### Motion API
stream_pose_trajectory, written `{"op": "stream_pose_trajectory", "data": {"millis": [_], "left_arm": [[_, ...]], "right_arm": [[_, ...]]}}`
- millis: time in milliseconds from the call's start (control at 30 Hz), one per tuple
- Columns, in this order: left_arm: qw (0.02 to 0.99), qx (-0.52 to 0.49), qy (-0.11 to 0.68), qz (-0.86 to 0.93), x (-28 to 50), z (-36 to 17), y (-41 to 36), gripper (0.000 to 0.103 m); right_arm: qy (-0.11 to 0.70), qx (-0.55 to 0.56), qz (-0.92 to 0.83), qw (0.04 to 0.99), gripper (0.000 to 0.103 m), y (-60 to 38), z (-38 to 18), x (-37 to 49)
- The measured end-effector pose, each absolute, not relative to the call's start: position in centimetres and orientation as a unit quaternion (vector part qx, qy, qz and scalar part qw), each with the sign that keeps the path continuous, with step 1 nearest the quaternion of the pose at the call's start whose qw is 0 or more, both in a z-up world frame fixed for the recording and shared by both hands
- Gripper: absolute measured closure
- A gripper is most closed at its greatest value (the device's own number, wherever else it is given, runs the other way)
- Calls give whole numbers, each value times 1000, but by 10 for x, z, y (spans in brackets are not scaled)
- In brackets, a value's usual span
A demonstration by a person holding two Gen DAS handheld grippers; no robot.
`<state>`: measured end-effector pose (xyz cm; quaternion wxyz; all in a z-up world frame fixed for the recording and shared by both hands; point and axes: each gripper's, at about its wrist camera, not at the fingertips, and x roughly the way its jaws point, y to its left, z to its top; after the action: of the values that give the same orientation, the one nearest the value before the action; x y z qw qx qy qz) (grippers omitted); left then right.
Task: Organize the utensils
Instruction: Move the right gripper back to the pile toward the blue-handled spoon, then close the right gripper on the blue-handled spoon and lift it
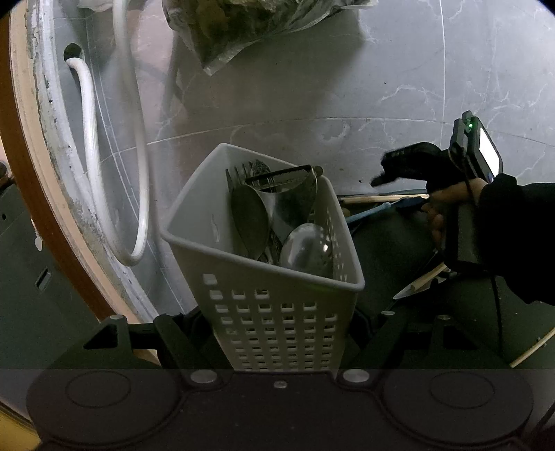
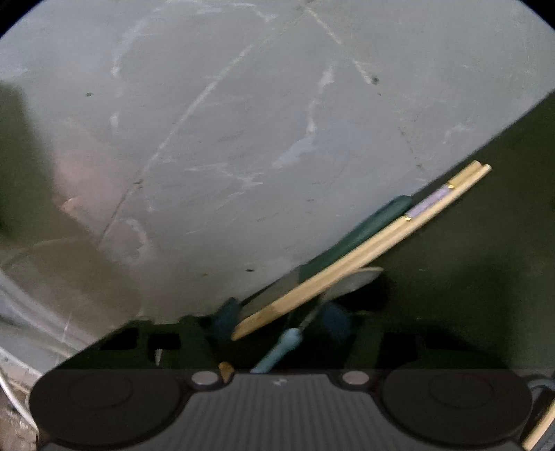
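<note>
A white perforated utensil basket [image 1: 277,312] stands between my left gripper's fingers [image 1: 177,343], which close on its lower sides. It holds a spoon [image 1: 250,222], a ladle [image 1: 305,248], forks and a peeler [image 1: 288,180]. My right gripper [image 1: 395,170] is to the basket's right over a dark mat. In the right wrist view its blue pads [image 2: 227,319] stand around a pair of wooden chopsticks [image 2: 347,256] and a blue-handled utensil [image 2: 277,350], with a green-handled blade [image 2: 364,229] beside them. The view is blurred; grip unclear.
A dark mat [image 2: 468,263] lies on grey marble floor [image 1: 381,86]. More chopsticks [image 1: 426,277] and a knife tip [image 1: 409,293] lie right of the basket. A white hose [image 1: 90,138] and round rim are left, a plastic bag [image 1: 242,27] at the top.
</note>
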<state>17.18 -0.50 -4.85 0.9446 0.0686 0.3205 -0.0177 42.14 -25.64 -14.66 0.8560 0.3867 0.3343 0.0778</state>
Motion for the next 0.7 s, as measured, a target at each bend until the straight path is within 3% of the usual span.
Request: {"op": "stream_pose_trajectory", "data": {"millis": [67,133,467,700], "left_arm": [[945,69,320,-18,171,-49,-5,25],[945,69,320,-18,172,-48,-5,25],[947,72,312,-19,171,-51,-6,25],[950,77,302,-24,169,-53,-6,25]], "right_arm": [[339,406,64,846,85,-261,-151,422],[348,433,44,830,93,-266,-156,423],[328,491,33,807,101,-287,-151,399],[282,452,55,844,101,-294,-115,358]]}}
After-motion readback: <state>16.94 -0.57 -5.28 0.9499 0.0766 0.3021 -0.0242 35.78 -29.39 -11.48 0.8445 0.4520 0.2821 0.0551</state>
